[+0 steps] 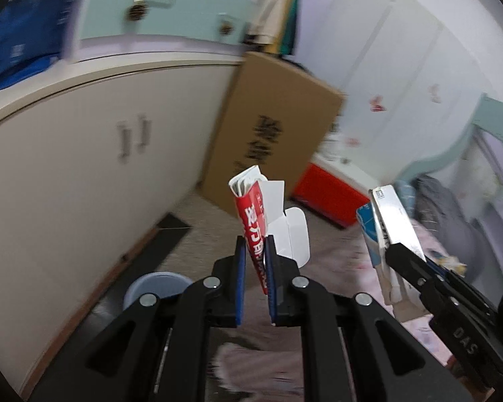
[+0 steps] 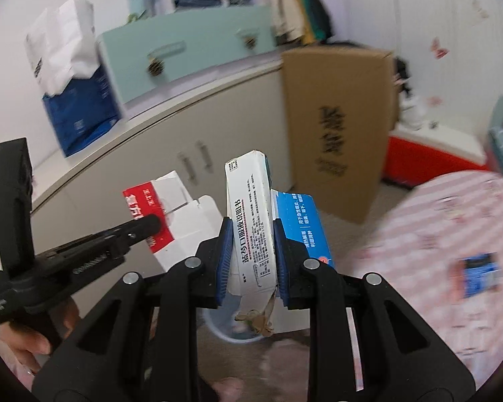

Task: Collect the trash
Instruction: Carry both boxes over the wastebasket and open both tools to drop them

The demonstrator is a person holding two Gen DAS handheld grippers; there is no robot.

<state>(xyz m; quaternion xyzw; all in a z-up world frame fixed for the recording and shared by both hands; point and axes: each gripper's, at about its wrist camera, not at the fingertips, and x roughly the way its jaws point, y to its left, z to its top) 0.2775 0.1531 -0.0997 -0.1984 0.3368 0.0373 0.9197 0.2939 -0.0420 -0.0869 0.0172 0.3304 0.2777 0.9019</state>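
The left gripper (image 1: 255,254), nearest the left wrist camera, has its blue-padded jaws nearly closed on a flattened red and white cardboard carton (image 1: 253,221), which stands upright between the pads with its white flaps open to the right. The right gripper (image 2: 253,244) is clamped on a blue and white medicine box (image 2: 251,221) with a printed leaflet panel facing the camera; its torn lower end hangs below the pads. Both grippers point downward and forward, side by side, each visible in the other's view. A round pale blue bin (image 1: 157,284) on the floor is mostly hidden behind the gripper bodies. The background is motion-blurred: a cream cabinet (image 1: 84,154), a tall brown cardboard box (image 1: 271,127) leaning beside it, and a pink patterned bedspread (image 2: 436,234). Part of a hand (image 2: 26,341) shows at the lower left edge of the right wrist view, cut off by the frame.
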